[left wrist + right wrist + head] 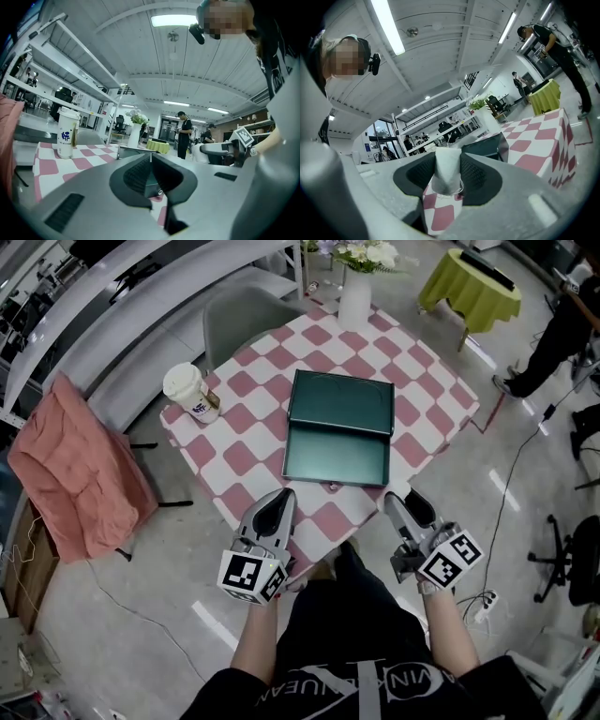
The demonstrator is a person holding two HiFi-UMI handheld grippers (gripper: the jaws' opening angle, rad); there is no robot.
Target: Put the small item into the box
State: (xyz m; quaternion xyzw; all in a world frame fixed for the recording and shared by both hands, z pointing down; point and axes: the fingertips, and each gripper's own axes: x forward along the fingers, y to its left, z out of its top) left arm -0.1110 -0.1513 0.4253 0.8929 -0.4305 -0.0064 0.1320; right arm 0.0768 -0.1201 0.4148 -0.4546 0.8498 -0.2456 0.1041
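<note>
Right gripper [448,157] jaws, closest to the lens, are clenching the small item [446,176], pinching it by its middle between the ribbed pads so that it is standing upright and both ends are showing. It is hanging above the near edge of the checkered table [272,357], just short of the box [336,454] and not yet inside it. The grip looks chosen so that the item can be carried forward and dropped straight down.

In the right gripper view, the item is appearing as a small, pale white packet, soft and slightly crumpled. It is narrowing toward the top and bulging below the pads, with what may be a thin thread curling at its lower edge.

The green box is lying wide open in the middle of the table, its lid [339,401] folded back flat behind the tray, leaving the empty interior facing up and ready to receive the item.

The left gripper [279,501] is waiting beside its partner at the table's near edge, its jaws pressed together on nothing.

A lidded paper cup [187,390] and a white vase [354,298] are standing clear of the box.
</note>
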